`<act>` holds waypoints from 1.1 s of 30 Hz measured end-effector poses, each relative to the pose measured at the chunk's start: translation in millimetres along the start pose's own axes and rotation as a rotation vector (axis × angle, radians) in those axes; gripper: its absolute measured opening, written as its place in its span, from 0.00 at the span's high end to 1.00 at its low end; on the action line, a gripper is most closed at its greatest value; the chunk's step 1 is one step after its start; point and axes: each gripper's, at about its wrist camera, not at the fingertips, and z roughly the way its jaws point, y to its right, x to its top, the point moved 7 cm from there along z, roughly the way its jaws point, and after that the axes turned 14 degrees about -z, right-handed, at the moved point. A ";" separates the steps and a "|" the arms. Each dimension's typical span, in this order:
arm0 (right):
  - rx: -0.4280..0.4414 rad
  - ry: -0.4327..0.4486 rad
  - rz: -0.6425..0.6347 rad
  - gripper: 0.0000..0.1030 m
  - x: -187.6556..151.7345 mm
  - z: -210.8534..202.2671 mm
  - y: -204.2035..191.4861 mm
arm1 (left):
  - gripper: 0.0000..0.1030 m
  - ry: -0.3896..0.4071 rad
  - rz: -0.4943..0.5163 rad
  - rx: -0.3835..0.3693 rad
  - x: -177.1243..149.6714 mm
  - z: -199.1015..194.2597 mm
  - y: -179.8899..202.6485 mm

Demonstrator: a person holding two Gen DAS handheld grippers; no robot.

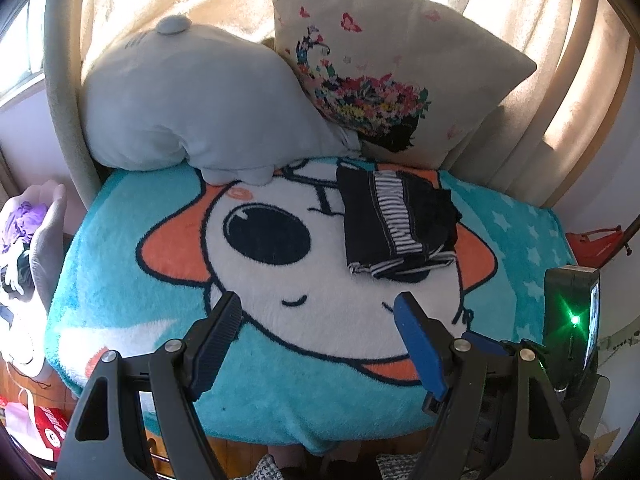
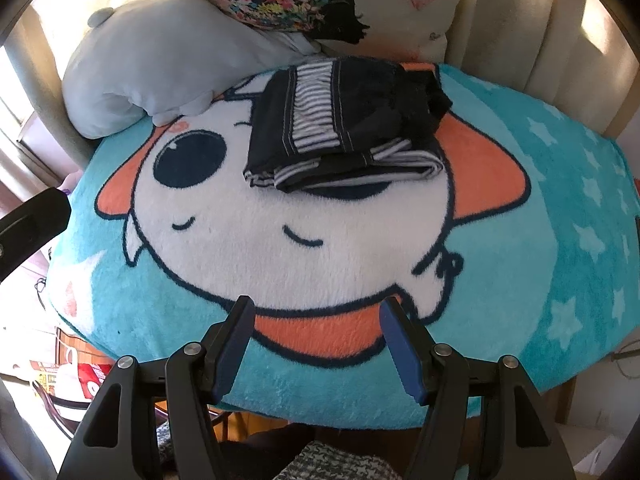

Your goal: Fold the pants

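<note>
Left gripper point(image 1: 318, 312) jaws wide apart, empty, right gripper point(image 2: 317, 314) likewise, well short of folded dark navy striped-trim pants point(image 2: 344, 120) on turquoise cartoon fleece blanket point(image 2: 560, 220)

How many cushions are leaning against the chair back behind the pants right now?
2. The grey plush cushion leans at back left; the floral print cushion stands at back right, overlapping it, just behind the folded pants. Others could be hidden behind them.

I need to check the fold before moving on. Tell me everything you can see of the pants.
The pants are dark navy cloth with a black-and-white striped band and pale stitching. They lie folded into a compact, layered rectangle, striped edges showing at the near side. They rest on the turquoise cartoon blanket, toward its far side, just in front of the flowered cushion. Neither gripper touches them.
</note>
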 end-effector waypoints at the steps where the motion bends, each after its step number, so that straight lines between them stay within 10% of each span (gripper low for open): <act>1: 0.001 0.008 -0.009 0.33 1.9 -1.1 0.4 | 0.24 0.009 -0.006 0.003 1.2 -1.8 1.7; 22: 0.049 0.079 0.000 0.32 0.9 -20.3 67.8 | 0.24 0.074 0.027 0.018 -17.8 -4.8 83.0; 33: 0.066 0.122 -0.034 0.31 1.5 -27.4 86.8 | 0.17 0.276 0.018 0.068 -7.3 -37.0 102.4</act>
